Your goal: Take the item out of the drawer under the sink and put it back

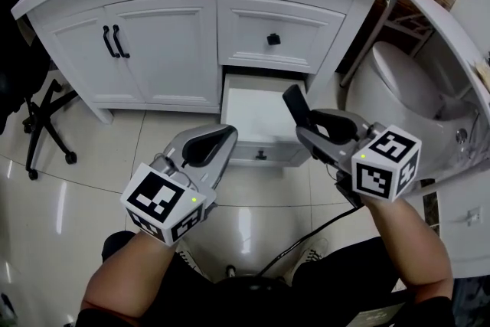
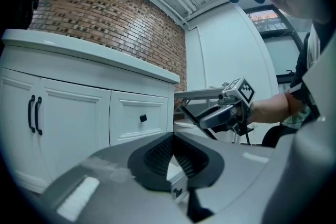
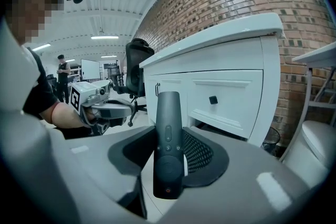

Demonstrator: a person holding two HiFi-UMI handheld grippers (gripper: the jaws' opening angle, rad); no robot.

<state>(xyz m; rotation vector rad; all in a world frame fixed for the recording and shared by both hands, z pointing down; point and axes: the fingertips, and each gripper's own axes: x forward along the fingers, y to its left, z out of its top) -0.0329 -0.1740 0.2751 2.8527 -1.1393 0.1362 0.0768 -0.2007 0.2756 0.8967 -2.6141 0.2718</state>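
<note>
The lower drawer (image 1: 246, 112) of the white sink cabinet stands pulled open, and its inside looks bare. A black remote control (image 1: 295, 105) is held above the drawer's right side, with my right gripper (image 1: 308, 128) shut on it. In the right gripper view the remote (image 3: 168, 139) stands upright between the jaws, buttons toward the camera. My left gripper (image 1: 224, 135) hovers in front of the drawer's left half, shut with nothing in it. In the left gripper view its pads (image 2: 160, 155) meet, and the drawer front (image 2: 178, 186) shows below them.
The upper drawer (image 1: 273, 39) with a black knob is closed, as are the cabinet doors (image 1: 115, 42) with black handles. A toilet (image 1: 398, 88) stands right of the cabinet. An office chair (image 1: 42, 122) is at the left. A cable runs across the tiled floor (image 1: 69, 218).
</note>
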